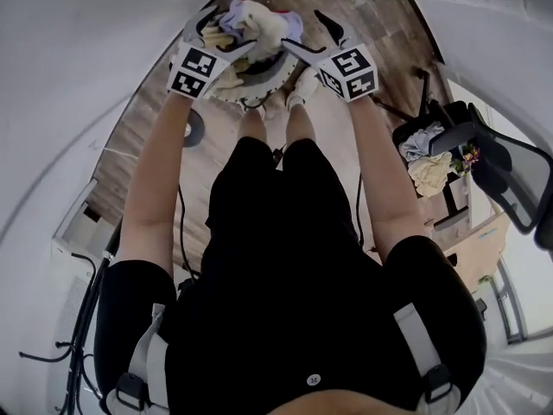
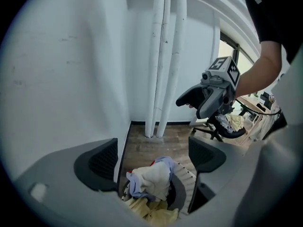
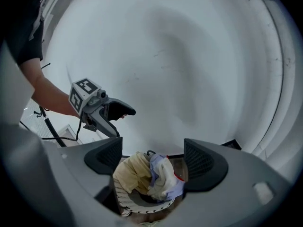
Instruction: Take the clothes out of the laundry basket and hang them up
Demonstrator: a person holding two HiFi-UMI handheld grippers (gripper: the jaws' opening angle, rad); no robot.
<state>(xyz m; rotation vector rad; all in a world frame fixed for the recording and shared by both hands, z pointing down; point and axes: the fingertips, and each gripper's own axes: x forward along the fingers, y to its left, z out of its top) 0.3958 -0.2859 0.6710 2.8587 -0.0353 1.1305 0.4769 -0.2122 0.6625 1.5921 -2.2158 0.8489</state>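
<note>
Head view: person in a black top [image 1: 285,258] bends over with bare arms stretched down. Left tongs [image 1: 226,35] and right tongs [image 1: 309,35] both hang over the round white perforated plastic laundry basket [image 3: 124,196], which stands on the brown wood-plank floor [image 2: 147,143]. Both gripper views show jaws wide apart, pads bare, nothing pinched, with the basket framed between each pair. Basket is full: crumpled cream-white garment [image 2: 154,176] on top, lilac cloth [image 2: 166,161] around it, pale yellow garment [image 3: 132,171] to one side, a bit of red showing. Nothing lifted yet. Step, as I read it: reach-in for the first item. Next move likely needs one pair of tongs down onto the top cream fold, closing on a single layer, or several pieces may come up tangled. Farther off: white vertical pipes [image 2: 165,56] against a white wall, and a black office chair [image 1: 510,175] with more cloth heaped on the seat.
</note>
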